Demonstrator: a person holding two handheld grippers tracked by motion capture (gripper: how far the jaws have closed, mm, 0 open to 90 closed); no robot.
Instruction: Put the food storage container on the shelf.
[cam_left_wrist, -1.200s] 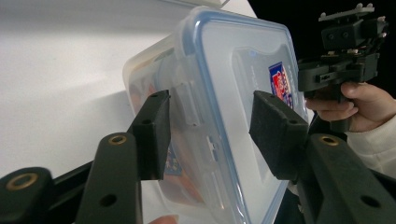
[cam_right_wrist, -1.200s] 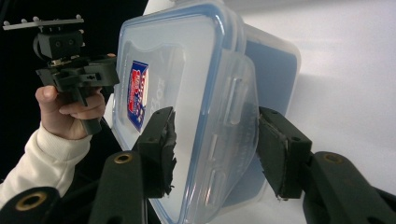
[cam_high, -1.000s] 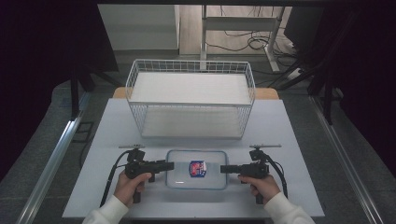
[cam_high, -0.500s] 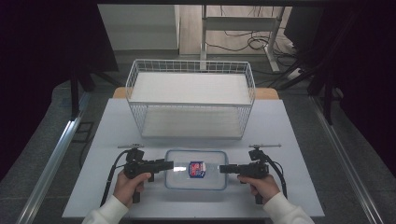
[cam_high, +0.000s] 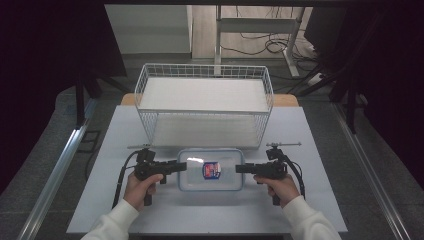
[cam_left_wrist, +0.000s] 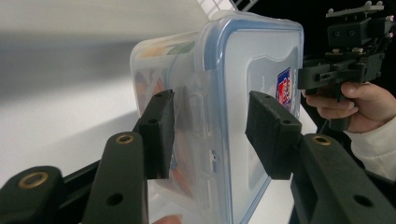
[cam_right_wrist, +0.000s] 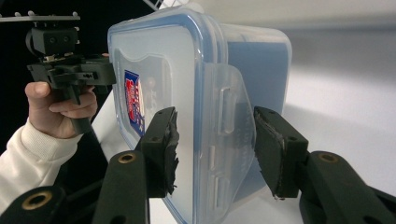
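Clear plastic container (cam_high: 210, 169): flat, lid up, long axis left-right.

White sleeves (cam_high: 305, 220) cover both forearms at the frame's bottom, each hand gripping a black gripper with brass-ringed screw holes and a trailing black cable (cam_high: 121, 176).

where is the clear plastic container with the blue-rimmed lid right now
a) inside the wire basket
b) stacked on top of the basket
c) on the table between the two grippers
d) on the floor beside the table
c: the container lies on the table in front of the wire basket, with the left gripper at one short end and the right gripper at the other.
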